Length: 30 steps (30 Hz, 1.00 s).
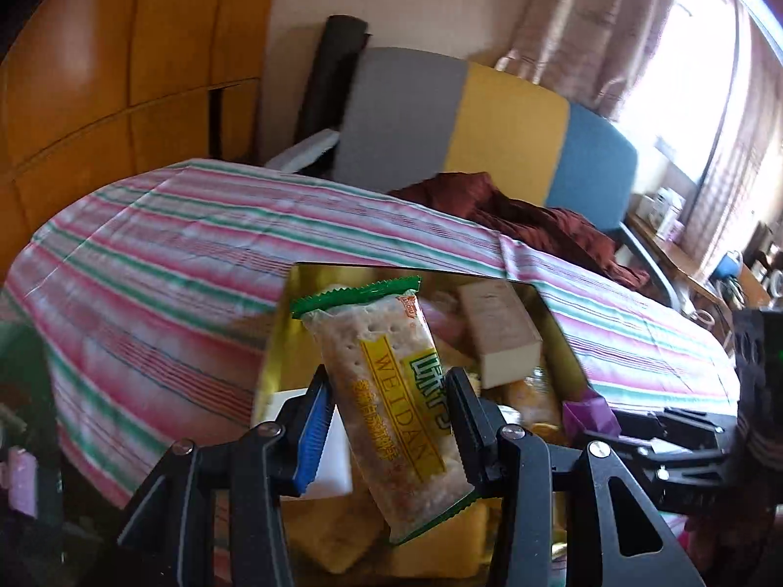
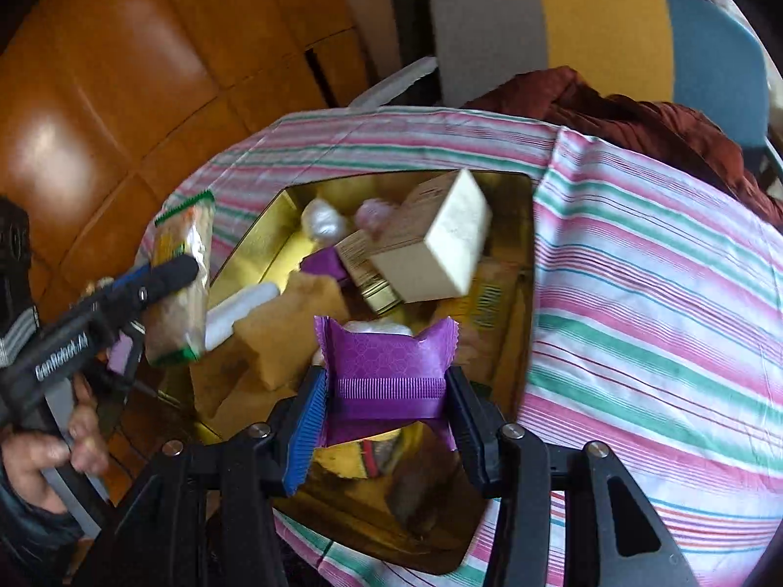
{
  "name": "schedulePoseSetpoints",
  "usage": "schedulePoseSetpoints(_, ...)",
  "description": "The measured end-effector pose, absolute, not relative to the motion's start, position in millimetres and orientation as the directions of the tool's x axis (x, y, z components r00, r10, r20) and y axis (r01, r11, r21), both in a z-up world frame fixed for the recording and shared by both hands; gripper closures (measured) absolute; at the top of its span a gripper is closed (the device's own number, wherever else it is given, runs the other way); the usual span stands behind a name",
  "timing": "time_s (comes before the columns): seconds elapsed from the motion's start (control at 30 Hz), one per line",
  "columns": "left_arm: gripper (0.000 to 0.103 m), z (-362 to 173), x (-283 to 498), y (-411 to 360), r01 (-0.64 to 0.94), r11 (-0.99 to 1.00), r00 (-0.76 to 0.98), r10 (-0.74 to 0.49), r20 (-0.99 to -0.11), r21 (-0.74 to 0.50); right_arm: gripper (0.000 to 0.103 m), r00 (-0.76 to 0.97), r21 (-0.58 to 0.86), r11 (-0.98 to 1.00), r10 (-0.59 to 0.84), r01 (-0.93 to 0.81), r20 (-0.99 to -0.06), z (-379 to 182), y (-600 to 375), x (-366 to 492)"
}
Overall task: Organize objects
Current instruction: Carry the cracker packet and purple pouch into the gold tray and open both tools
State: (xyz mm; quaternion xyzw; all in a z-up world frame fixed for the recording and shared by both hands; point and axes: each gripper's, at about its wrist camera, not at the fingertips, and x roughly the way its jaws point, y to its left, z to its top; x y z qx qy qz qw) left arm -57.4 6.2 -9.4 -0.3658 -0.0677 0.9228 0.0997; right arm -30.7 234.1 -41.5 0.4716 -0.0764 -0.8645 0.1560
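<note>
Currently: both grippers loaded above the gold tin (image 2: 514, 186).
Left gripper (image 1: 391, 420) clamps a cracker packet (image 1: 391, 391); right gripper (image 2: 386, 391) clamps a purple sachet (image 2: 386, 362) (tin already crowded). Next move likely calls for lowering, then releasing.

Black tool (image 2: 386, 406) — one blue ribbed pad (image 2: 306, 433)

A grey, yellow and blue chair back (image 1: 489, 122) stands behind crumpled dark red cloth (image 1: 528, 220); wooden cabinet doors (image 1: 122, 58) left.

Purple packet (image 2: 386, 367) in right tool (image 2: 386, 391), above gold tin (image 2: 259, 244).
</note>
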Motion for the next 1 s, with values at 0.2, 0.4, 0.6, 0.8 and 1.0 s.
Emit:
schedulePoseSetpoints(0.2,0.057,-14.0,-67.6,21.2,-0.147,-0.978,-0.714,0.21,-0.668,-0.15,0.049,-0.512,0.239,-0.957,-0.291,0.166,-0.808,-49.4,226.6,-34.4)
schedulePoseSetpoints(0.4,0.057,-22.8,-76.8,45.7,-0.181,-0.978,-0.704,0.201,-0.681,-0.102,0.047,-0.499,0.242,-0.961,-0.278,0.137,-0.821,-58.4,234.4,-33.7)
schedulePoseSetpoints(0.6,0.057,-24.6,-80.9,64.2,-0.222,-0.971,-0.696,0.219,-0.684,-0.085,0.047,-0.492,0.253,-0.959,-0.283,0.129,-0.823,-63.8,240.1,-26.8)
schedulePoseSetpoints(0.8,0.057,-26.7,-83.5,75.3,-0.245,-0.966,-0.685,0.232,-0.69,-0.082,0.042,-0.499,0.259,-0.958,-0.287,0.126,-0.818,-64.7,243.1,-22.7)
schedulePoseSetpoints(1.0,0.057,-29.0,-83.3,79.0,-0.246,-0.966,-0.679,0.233,-0.696,-0.082,0.034,-0.515,0.265,-0.956,-0.292,0.127,-0.806,-59.6,244.5,-20.2)
